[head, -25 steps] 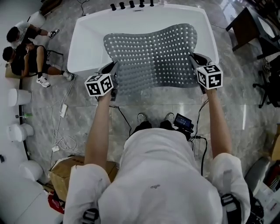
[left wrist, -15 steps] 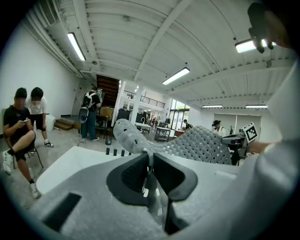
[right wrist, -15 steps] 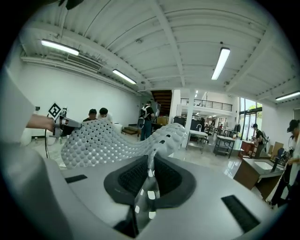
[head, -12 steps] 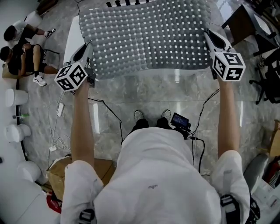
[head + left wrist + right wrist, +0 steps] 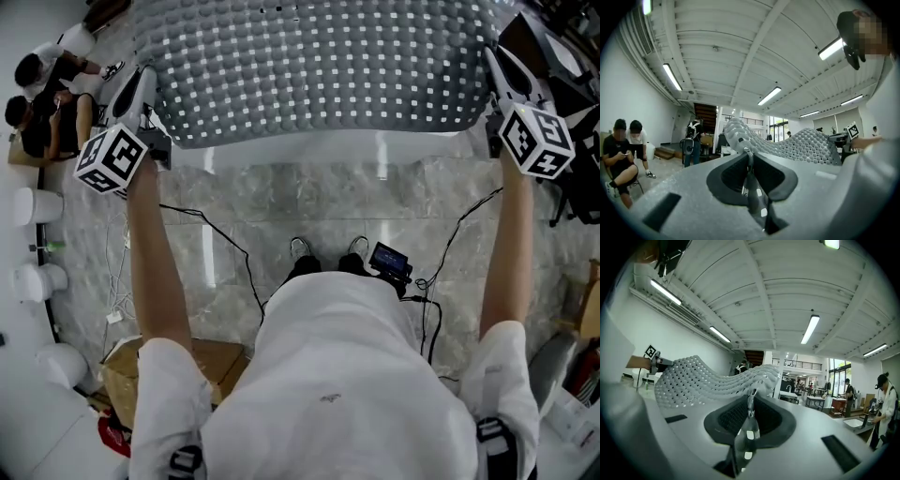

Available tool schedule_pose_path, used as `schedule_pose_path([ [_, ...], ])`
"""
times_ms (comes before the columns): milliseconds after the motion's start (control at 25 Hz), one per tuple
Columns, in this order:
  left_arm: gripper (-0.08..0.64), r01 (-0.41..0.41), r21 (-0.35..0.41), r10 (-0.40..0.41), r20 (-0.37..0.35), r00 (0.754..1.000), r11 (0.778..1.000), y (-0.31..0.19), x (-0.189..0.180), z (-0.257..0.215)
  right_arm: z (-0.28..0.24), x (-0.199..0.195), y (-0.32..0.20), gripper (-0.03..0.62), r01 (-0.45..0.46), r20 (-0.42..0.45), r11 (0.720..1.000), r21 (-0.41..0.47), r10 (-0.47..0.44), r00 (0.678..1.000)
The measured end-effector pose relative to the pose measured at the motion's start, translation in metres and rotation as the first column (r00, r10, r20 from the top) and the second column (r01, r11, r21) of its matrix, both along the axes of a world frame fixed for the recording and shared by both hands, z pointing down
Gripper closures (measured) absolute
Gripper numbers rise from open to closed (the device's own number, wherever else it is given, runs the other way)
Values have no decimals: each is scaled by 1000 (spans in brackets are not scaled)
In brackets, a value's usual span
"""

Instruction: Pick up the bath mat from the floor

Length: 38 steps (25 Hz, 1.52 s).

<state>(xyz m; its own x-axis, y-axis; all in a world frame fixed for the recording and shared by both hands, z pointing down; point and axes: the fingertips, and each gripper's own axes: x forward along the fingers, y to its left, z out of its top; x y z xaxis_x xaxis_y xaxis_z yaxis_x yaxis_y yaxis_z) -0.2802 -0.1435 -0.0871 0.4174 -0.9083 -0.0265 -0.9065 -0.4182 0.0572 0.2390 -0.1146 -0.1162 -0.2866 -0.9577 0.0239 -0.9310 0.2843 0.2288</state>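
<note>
1. The floor [image 5: 309, 202], grey marble across the middle of the head view, lies well below the lifted mat. If the mat drops, it probably lands back there and the pick-up has to start over.
2. The white bathtub [image 5: 309, 145] shows only as a rim just under the mat's near edge, at upper centre. A sagging or swinging mat could snag on that rim and be tugged out of a grip.
3. The bath mat [image 5: 319, 66] fills the top of the frame, spread wide between the two tools and clear of the floor. It is held only at its two near ends. The holed sheet looks floppy, so its own weight, or an uneven pull outward, could peel an end free.
4. The left hand-held gripper [image 5: 142, 86] at upper left is closed narrow, pinching the mat's thin edge between its pads [image 5: 733, 176]. The right hand-held gripper [image 5: 495, 67] at upper right does the same. Each bite looks shallow, so a jerk may slip one corner out.
5. The cables [image 5: 230, 246] trail by the feet at centre, and a step backward could catch them.
</note>
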Motion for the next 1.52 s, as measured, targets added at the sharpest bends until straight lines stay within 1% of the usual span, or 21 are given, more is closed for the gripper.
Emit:
schedule_pose_path([
  [200, 511, 15, 53, -13, -28, 1000, 998, 6, -22, -31, -41, 2, 10, 546, -2, 12, 997, 76, 1, 1000],
  [360, 511, 22, 73, -19, -42, 999, 997, 10, -36, -47, -62, -2, 14, 546, 5, 30, 995, 99, -8, 1000],
  [640, 511, 36, 85, -32, -54, 998, 996, 7, -34, -37, -47, 14, 15, 546, 4, 60, 994, 113, -11, 998],
  [840, 511, 33, 92, -29, -47, 998, 995, 7, -33, -39, -48, 11, 15, 549, -11, 18, 992, 128, 8, 1000],
  [1000, 511, 29, 97, -25, -45, 999, 995, 5, -28, -39, -42, 15, 15, 549, -14, 18, 992, 124, 11, 1000],
  [1320, 511, 31, 85, -27, -46, 999, 996, 5, -30, -34, -40, 11, 16, 549, -16, 13, 991, 130, 14, 1000],
  [1520, 511, 25, 74, -23, -28, 999, 997, 2, -28, -28, -34, 11, 13, 549, -16, 4, 992, 123, 15, 1000],
])
